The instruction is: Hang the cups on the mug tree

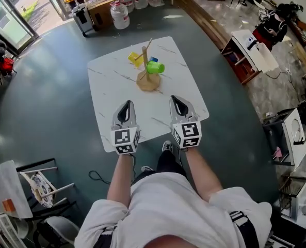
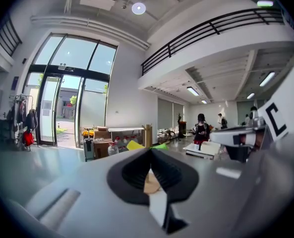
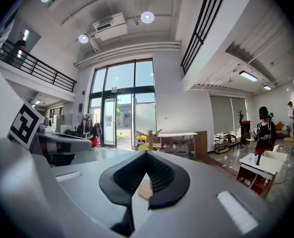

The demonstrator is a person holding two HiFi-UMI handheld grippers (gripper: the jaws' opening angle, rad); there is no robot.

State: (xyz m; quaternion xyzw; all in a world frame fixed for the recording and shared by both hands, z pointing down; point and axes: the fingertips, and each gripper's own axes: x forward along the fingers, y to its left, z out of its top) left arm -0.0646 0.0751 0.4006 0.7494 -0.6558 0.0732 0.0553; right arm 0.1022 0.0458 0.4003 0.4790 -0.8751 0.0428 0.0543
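Note:
A wooden mug tree (image 1: 147, 72) stands in the middle of the white marble table (image 1: 109, 92). A yellow cup (image 1: 134, 59) hangs on its left side and a green cup (image 1: 155, 67) on its right, with a small blue piece (image 1: 153, 60) just behind. My left gripper (image 1: 126, 104) and right gripper (image 1: 176, 98) hover side by side over the table's near edge, both shut and empty, pointing at the tree. In the left gripper view the shut jaws (image 2: 150, 150) frame the yellow cup (image 2: 134, 145) and green cup (image 2: 160, 146). The right gripper view shows the tree (image 3: 150, 139) beyond its shut jaws (image 3: 147, 153).
Water bottles (image 1: 119, 13) and cardboard boxes (image 1: 98, 4) stand on the floor beyond the table. A white desk (image 1: 253, 48) is at the right, with people near it. A folding chair (image 1: 39, 185) stands at the lower left. Glass doors (image 2: 50, 108) are at the far left.

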